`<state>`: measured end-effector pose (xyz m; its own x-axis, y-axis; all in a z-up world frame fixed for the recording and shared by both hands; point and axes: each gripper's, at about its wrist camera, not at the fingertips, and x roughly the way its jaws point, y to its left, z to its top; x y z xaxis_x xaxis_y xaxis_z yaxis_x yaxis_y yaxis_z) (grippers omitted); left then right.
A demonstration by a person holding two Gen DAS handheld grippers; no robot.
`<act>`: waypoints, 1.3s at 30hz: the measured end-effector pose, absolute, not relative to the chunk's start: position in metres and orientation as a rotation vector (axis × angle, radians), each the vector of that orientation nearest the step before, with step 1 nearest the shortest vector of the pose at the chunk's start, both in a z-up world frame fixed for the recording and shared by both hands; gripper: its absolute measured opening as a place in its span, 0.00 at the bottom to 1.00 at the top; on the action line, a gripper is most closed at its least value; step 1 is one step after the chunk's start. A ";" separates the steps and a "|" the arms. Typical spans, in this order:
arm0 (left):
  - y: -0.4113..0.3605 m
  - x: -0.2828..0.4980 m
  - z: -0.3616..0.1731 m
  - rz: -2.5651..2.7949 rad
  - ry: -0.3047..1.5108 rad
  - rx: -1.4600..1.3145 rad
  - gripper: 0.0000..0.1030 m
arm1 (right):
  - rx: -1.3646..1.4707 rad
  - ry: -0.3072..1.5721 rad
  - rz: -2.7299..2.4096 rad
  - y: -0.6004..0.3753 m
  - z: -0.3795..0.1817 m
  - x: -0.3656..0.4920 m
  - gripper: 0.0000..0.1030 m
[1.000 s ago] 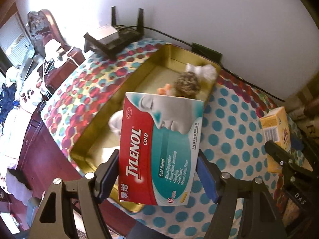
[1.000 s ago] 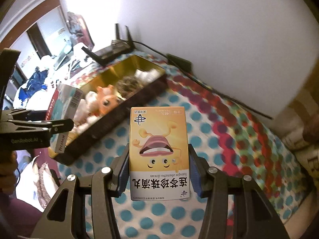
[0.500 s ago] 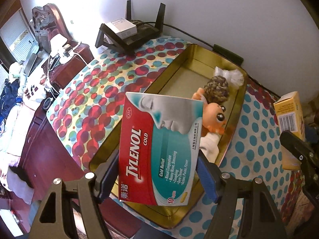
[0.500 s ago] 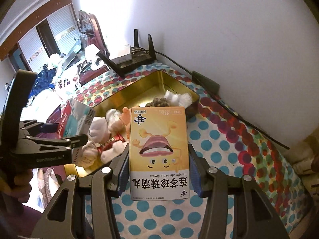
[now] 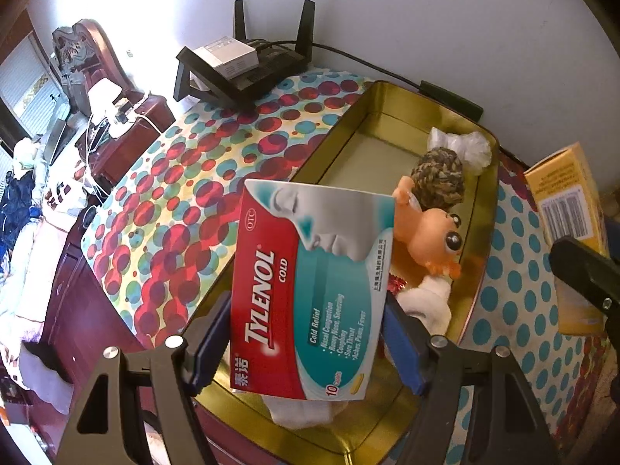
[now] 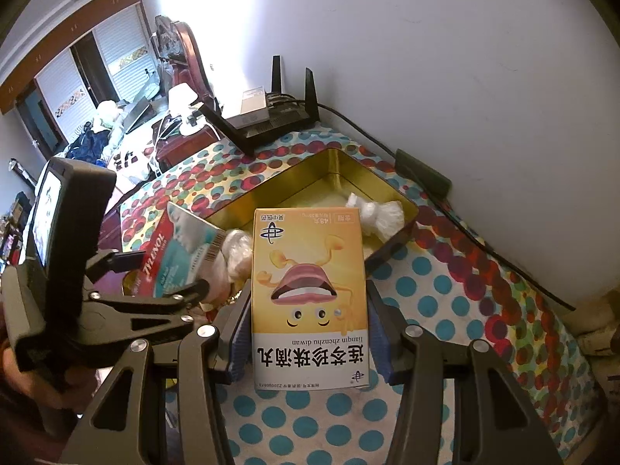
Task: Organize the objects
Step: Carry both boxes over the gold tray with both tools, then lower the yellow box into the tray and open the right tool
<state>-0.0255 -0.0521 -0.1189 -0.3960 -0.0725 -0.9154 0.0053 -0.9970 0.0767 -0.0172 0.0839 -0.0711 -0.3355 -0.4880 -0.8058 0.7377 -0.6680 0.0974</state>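
Note:
My left gripper (image 5: 306, 343) is shut on a red and teal Tylenol box (image 5: 310, 290) and holds it above the near end of a gold tin tray (image 5: 391, 95). The tray holds an orange doll (image 5: 430, 236), a brown woven ball (image 5: 438, 182), a white plastic wrap (image 5: 465, 147) and white soft things. My right gripper (image 6: 308, 333) is shut on a yellow medicine box (image 6: 308, 290), held over the dotted cloth just right of the tray (image 6: 310, 178). The Tylenol box (image 6: 174, 255) and left gripper (image 6: 155, 302) show at the left of the right wrist view.
A black router (image 5: 248, 62) with a white box on it stands at the table's far end by the wall; a cable (image 6: 445, 209) runs along the wall. The table edge drops off at the left toward a cluttered wooden cabinet (image 5: 128, 135). The dotted cloth (image 6: 445, 302) covers the table.
Both grippers have moved up and back with their boxes. The left one now hangs over the tray's near end, and more of the tray's contents and the router show.

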 end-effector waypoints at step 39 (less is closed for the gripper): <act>-0.066 -0.020 -0.083 -2.709 -0.108 1.555 0.72 | 1.260 0.379 -2.032 -0.015 -0.117 -0.078 0.47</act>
<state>-0.0199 -0.0659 -0.0826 -0.5048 -0.0487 -0.8619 -0.0199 -0.9975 0.0680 -0.0778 -0.0153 -0.1166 -0.2773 -0.4113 -0.8683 0.6966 -0.7085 0.1131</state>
